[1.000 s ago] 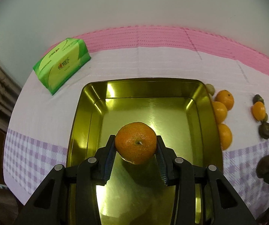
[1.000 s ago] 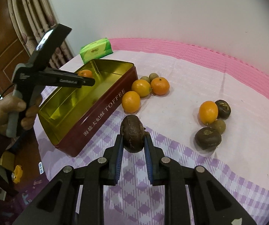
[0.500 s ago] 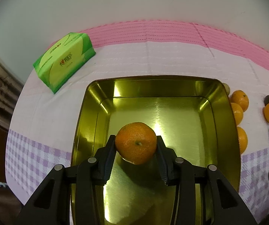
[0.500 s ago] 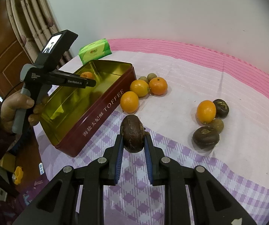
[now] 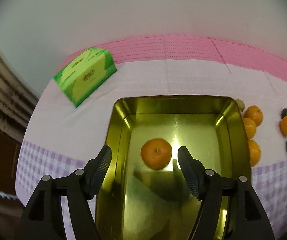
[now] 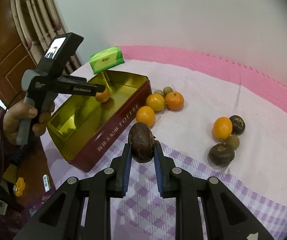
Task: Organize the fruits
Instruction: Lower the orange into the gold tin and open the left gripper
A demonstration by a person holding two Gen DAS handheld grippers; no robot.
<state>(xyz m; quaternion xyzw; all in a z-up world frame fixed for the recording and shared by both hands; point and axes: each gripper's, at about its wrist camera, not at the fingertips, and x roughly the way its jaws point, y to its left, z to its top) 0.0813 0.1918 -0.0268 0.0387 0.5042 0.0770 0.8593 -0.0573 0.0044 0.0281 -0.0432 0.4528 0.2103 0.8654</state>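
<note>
Item 1, bottom of the frame: my right gripper (image 6: pixel 142 161), pinched tight on a dark brown round fruit (image 6: pixel 141 145), held above the purple-checked cloth (image 6: pixel 183 196). Not yet delivered.

Item 2, lower centre of the left wrist view: my left gripper (image 5: pixel 144 165), jaws opening, now spread well clear on both sides of the mandarin (image 5: pixel 156 153). A second ago the pads clamped this mandarin; now nothing presses on it, and it sits free over the gold floor of the toffee tin (image 5: pixel 183 126). I judge it delivered: first fruit in the tin.

Item 3, centre of the right wrist view: the tin's red outer wall (image 6: pixel 111 138), lettered TOFFEE.

Item 4, just right of the tin: three oranges (image 6: pixel 156 102) and two small green-brown fruits (image 6: pixel 168 90), all on the cloth.

Item 5, right of the frame: one orange (image 6: pixel 222 128) touching three more brownish fruits (image 6: pixel 221 154). Still to sort.

Item 6, upper left, beyond the tin: a green tissue pack (image 5: pixel 85 79).
</note>
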